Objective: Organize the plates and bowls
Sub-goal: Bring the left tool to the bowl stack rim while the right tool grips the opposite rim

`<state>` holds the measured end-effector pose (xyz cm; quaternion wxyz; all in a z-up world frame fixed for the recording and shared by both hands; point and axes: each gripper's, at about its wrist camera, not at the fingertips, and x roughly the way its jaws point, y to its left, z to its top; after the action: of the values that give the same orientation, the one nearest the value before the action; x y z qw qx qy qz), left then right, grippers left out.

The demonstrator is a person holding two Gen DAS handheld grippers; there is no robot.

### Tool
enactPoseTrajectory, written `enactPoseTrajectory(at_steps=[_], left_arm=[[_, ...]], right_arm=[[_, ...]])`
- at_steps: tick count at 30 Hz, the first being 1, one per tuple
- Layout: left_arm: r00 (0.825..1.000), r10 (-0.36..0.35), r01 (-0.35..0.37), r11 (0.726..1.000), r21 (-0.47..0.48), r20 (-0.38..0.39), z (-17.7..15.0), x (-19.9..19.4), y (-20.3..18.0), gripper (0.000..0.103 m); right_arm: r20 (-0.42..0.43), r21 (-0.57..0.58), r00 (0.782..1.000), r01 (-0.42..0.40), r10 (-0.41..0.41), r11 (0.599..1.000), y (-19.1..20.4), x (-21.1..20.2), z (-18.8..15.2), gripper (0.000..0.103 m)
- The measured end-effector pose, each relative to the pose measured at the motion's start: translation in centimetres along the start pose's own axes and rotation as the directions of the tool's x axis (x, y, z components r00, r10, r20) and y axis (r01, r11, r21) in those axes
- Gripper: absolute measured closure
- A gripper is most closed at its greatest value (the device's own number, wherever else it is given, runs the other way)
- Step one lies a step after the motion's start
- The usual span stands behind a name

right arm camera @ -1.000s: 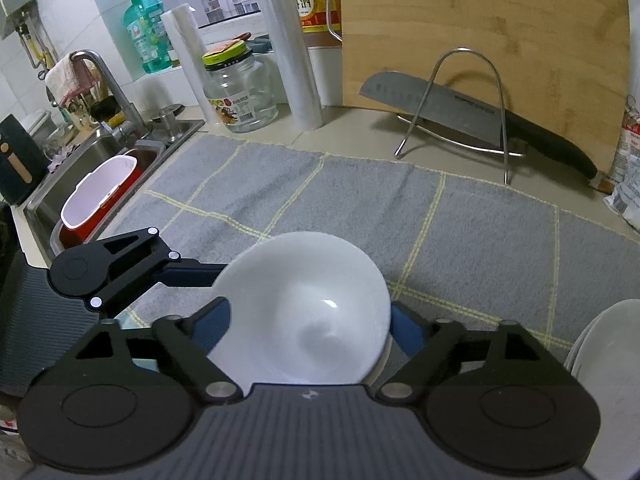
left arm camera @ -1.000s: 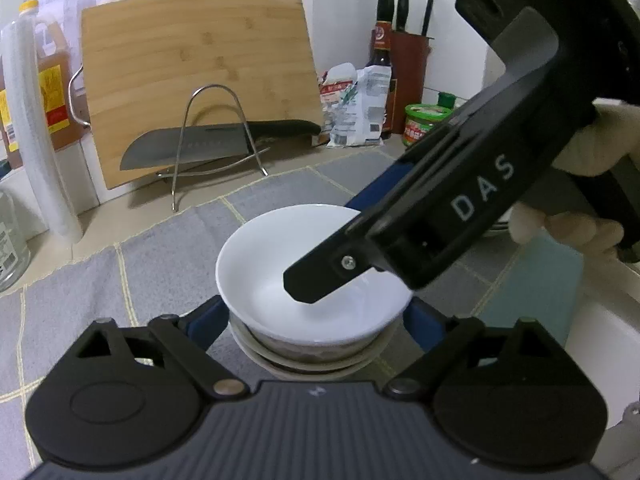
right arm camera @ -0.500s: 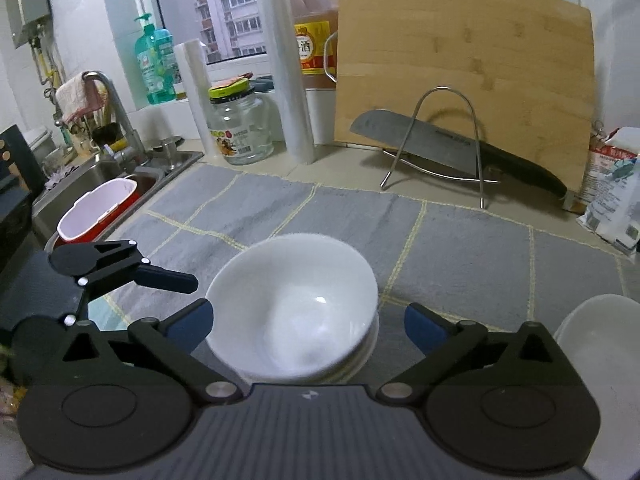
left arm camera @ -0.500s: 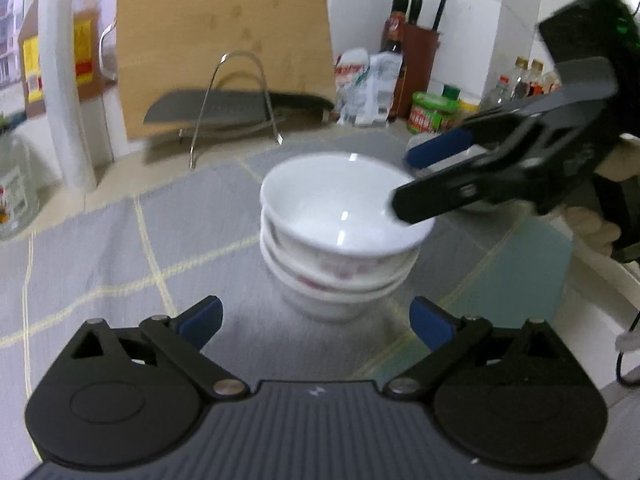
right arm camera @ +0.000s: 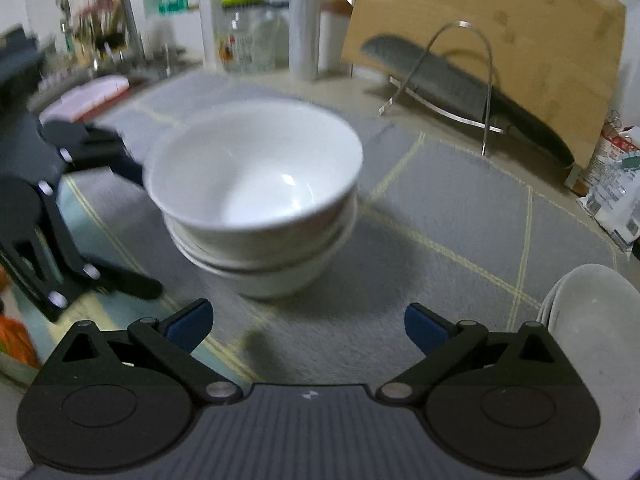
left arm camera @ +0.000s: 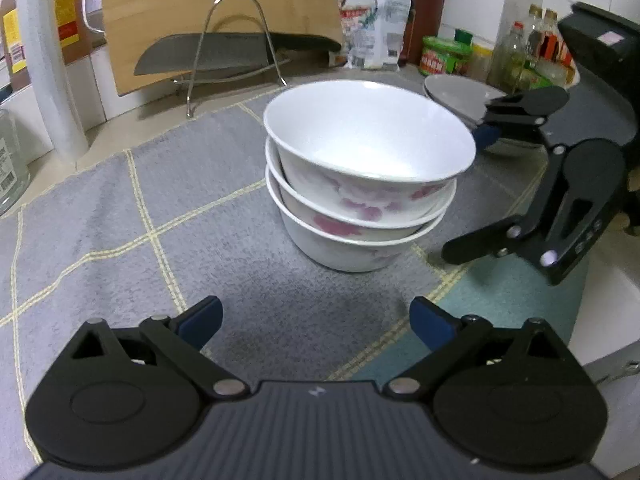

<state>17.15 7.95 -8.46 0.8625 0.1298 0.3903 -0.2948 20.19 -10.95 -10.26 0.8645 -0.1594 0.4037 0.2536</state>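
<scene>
Three bowls (left arm camera: 368,184) nested on the grey mat (left arm camera: 120,216) — bowl stacking looks done to me; my left gripper (left arm camera: 316,320) and right gripper (right arm camera: 306,322) both gape empty, plates (right arm camera: 592,312) at mat's edge — unsorted.

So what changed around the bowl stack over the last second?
Both tongs let go of the top white bowl and backed away from it. The left tongs and right tongs have just been opening and now stand wide with nothing between them. The bowl rests nested on the pink-flowered bowls. Grey checked mat, bamboo cutting board and cleaver stayed put.
</scene>
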Motion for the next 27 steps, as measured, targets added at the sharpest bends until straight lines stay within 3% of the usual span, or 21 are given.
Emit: enactPoseTrajectory(at_steps=[7, 14, 22, 27], left_arm=[[0.999, 0.022, -0.023, 1.000, -0.015, -0.036, 0.3, 1.4, -0.3, 0.004], [0.998, 0.027, -0.025, 0.999, 0.032, -0.056, 0.9, 1.9, -0.6, 0.002], [0.997, -0.059, 0.066, 0.989, 0.136, -0.056, 1.8, 2.7, 0.5, 0.001], [0.990, -0.120, 0.133, 0.968, 0.215, -0.072, 2.7, 3.4, 1.0, 0.001]], right_arm=[[-0.015, -0.069, 0.999, -0.053, 0.052, 0.996, -0.2, 1.9, -0.2, 0.000], [-0.004, -0.094, 0.994, -0.113, 0.113, 0.989, -1.2, 2.4, 0.1, 0.000], [0.005, -0.138, 0.989, -0.146, 0.148, 0.980, -1.8, 3.2, 0.9, 0.000], [-0.010, -0.166, 0.986, -0.166, 0.167, 0.972, -1.9, 3.8, 1.8, 0.000]])
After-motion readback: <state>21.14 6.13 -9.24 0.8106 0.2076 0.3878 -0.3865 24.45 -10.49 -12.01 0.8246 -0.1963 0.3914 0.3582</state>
